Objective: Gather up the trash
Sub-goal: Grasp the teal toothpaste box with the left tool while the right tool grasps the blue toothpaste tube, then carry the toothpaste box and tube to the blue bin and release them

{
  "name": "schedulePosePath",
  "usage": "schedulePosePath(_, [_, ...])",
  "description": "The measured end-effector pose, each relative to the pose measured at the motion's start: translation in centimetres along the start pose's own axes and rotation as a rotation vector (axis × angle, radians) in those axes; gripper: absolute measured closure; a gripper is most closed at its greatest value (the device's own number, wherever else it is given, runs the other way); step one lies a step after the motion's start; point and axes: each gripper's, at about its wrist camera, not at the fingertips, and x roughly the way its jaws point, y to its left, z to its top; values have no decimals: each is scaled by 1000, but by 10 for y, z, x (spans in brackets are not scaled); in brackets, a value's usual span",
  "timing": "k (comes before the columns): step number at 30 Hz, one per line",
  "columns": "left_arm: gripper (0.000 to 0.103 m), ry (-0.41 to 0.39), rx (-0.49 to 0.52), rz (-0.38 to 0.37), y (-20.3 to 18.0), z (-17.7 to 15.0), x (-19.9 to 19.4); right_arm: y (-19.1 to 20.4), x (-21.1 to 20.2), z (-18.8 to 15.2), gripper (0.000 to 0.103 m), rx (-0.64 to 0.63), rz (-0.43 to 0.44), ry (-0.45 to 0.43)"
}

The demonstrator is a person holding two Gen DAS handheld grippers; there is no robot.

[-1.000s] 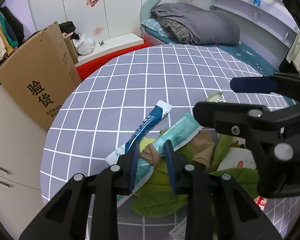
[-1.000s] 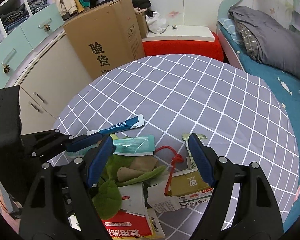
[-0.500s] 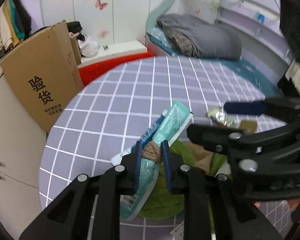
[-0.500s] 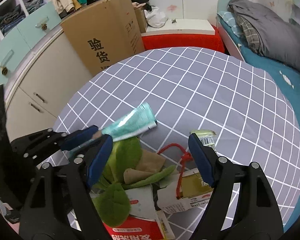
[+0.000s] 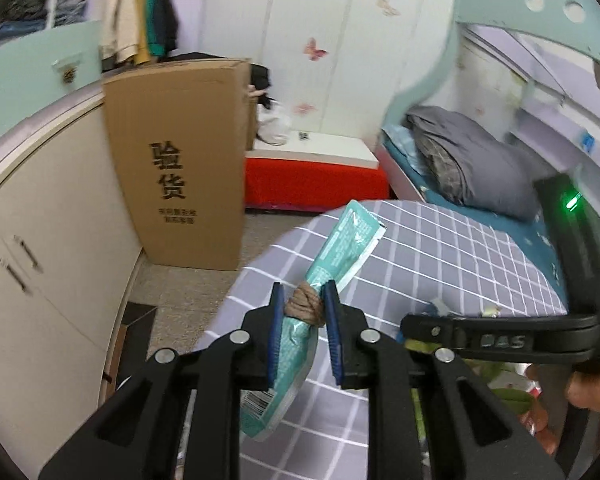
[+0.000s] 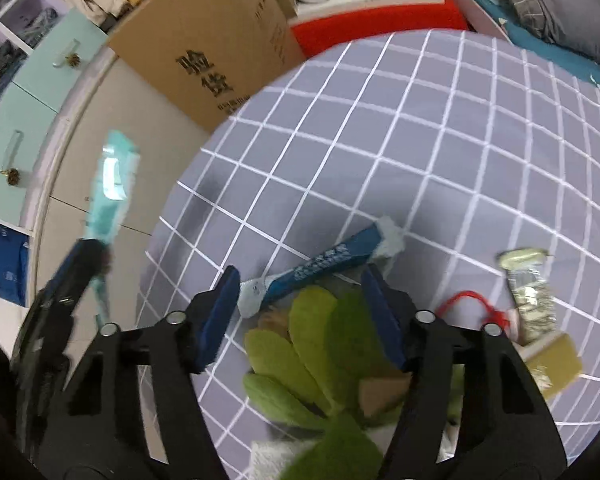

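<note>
Here, the left gripper (image 5: 303,300) is pinching a teal wrapper (image 5: 340,248) and a brown knotted wad (image 5: 305,306) above the checked table (image 5: 440,248); beside it, the right gripper (image 6: 300,300), jaws just closing but gripping nothing, is hovering over green leaves (image 6: 320,344) and a blue packet (image 6: 328,264), a cardboard box (image 5: 180,160) standing beyond

teal wrapper (image 5: 342,256): glossy plastic film, showing glare | tablecloth (image 6: 420,140) under it: smooth matt checked cloth | cardboard box (image 5: 180,164) beyond tablecloth: matt brown card | green leaves (image 6: 320,344) on tablecloth: looking matt, felt-like
</note>
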Motion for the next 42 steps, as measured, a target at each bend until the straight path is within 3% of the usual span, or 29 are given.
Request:
schedulePosePath(3, [84,-11,-24,9,16,0,-3,14,8,2,48,-30,-78,-6])
schedulePosePath(6, [84,-10,-39,16,30,-3,-3,27,14,3,79,-74,-133,-2])
schedulePosePath(9, [84,-4,-60,4,41,-7,-2,39,18,0,91,-134,-178,-10])
schedulePosePath(15, [84,-2,-111,-5,67,-15,-6,65,16,-4,94,-219,-210,-68])
schedulePosePath(23, [84,-17,-193,8,119,-28,-20,144,14,-29,94,-357,-57,-85])
schedulePosePath(33, [84,-4,-294,130,214,-63,-37,252,74,-75,94,-486,102,7])
schedulePosePath(42, [84,35,-395,218,285,-95,-38,295,137,-99,94,-520,133,95])
